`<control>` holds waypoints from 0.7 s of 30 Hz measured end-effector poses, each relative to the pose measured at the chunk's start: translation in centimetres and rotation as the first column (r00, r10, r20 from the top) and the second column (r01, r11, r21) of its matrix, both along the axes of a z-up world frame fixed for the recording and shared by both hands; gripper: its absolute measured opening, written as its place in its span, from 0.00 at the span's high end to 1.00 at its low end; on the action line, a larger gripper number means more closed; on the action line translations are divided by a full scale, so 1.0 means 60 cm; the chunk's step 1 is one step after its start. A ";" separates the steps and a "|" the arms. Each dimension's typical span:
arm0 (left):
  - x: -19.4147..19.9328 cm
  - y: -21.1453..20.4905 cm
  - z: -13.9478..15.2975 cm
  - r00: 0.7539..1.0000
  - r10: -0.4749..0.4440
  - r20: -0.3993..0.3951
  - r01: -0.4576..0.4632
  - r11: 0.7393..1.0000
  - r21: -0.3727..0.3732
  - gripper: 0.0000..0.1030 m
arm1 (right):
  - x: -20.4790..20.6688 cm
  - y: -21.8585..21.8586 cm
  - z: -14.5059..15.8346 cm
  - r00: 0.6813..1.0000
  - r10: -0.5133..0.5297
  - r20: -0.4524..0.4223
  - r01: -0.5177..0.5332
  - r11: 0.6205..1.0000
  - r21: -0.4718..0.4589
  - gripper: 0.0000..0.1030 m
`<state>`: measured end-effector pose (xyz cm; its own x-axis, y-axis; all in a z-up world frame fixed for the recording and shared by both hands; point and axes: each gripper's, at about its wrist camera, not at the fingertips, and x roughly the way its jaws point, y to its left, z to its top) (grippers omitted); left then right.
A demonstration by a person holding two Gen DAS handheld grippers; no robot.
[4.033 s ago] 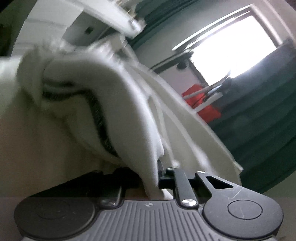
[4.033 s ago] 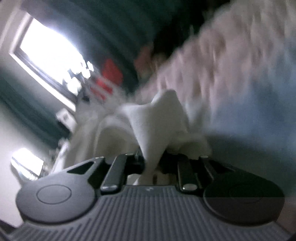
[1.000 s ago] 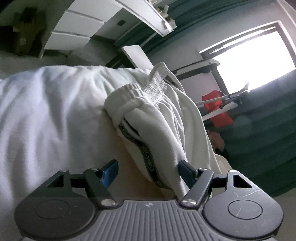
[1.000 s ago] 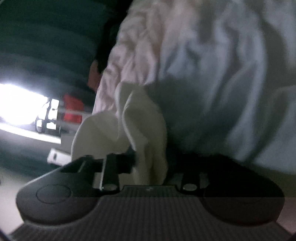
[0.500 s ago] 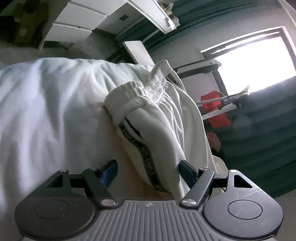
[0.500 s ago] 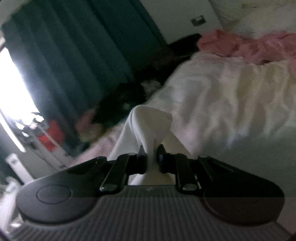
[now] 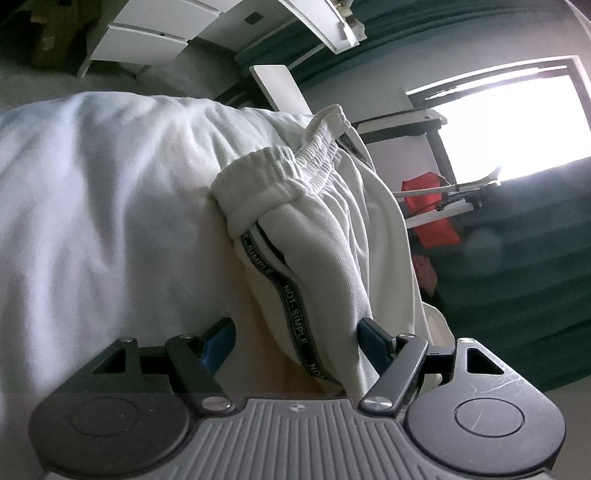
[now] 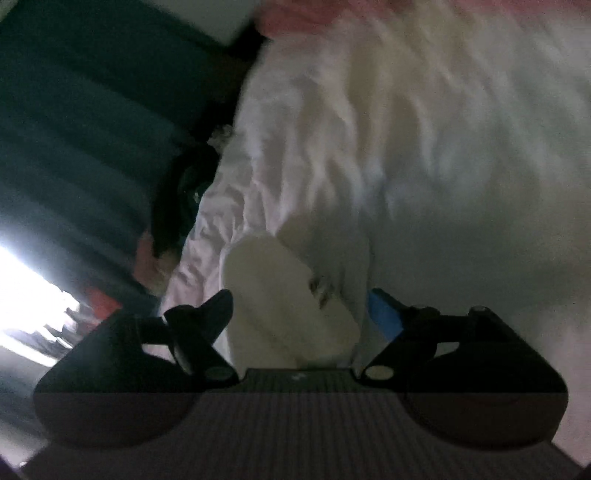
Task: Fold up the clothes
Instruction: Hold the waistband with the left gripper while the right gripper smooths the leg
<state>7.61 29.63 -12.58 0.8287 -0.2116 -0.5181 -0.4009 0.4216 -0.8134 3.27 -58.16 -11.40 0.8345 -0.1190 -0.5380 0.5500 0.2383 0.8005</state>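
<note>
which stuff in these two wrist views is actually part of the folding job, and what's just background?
Job:
- white sweatpants, on the bed
- left gripper, open
- right gripper, open
- white bedsheet, the work surface

Background:
- red object by the window
- green curtain
- pink cloth

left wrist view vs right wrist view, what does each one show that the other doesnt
Only the left wrist view shows the elastic waistband of the white pants, the lettered side stripe, the white drawers and the open left gripper.

Only the right wrist view shows a plain folded end of the pants, pink fabric at the far edge of the bed, and the open right gripper.

Both show the white bedsheet, dark green curtains and a bright window.
</note>
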 end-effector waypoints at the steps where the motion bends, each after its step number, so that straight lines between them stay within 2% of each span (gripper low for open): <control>1: 0.001 0.001 -0.001 1.000 -0.001 0.001 0.001 1.000 0.001 0.28 | -0.005 0.004 -0.018 0.999 0.006 0.034 -0.010 0.995 0.101 0.19; 4: 0.006 0.001 -0.002 1.000 -0.003 0.002 0.003 1.000 0.005 0.28 | 0.010 0.023 -0.072 0.989 0.054 0.137 -0.100 0.929 0.357 0.19; 6: 0.009 0.000 -0.002 1.000 -0.003 0.001 0.003 1.000 0.008 0.28 | 0.043 0.036 -0.089 0.976 0.127 0.180 -0.191 0.894 0.406 0.19; 8: 0.009 -0.001 -0.001 1.000 -0.003 0.001 0.003 1.000 0.010 0.28 | 0.080 0.047 -0.085 0.955 0.211 0.209 -0.274 0.898 0.346 0.19; 10: 0.008 0.000 0.000 1.000 -0.004 0.000 0.004 1.000 0.017 0.28 | 0.117 0.052 -0.074 0.939 0.295 0.179 -0.332 0.912 0.239 0.19; 12: 0.007 0.000 0.000 1.000 -0.004 -0.001 0.004 1.000 0.023 0.28 | 0.145 0.058 -0.080 0.935 0.329 0.136 -0.350 0.917 0.192 0.19; 14: 0.006 0.000 0.001 1.000 -0.004 -0.002 0.004 1.000 0.030 0.28 | 0.163 0.067 -0.107 0.940 0.326 0.100 -0.340 0.908 0.243 0.19; 16: 0.007 -0.002 0.002 1.000 -0.004 -0.005 0.005 0.999 0.041 0.28 | 0.174 0.077 -0.118 0.934 0.353 0.052 -0.354 0.900 0.254 0.22; 21: 0.004 -0.004 0.003 1.000 -0.012 -0.008 0.012 0.998 0.067 0.28 | 0.161 0.104 -0.075 0.903 0.429 0.016 -0.420 0.875 0.243 0.19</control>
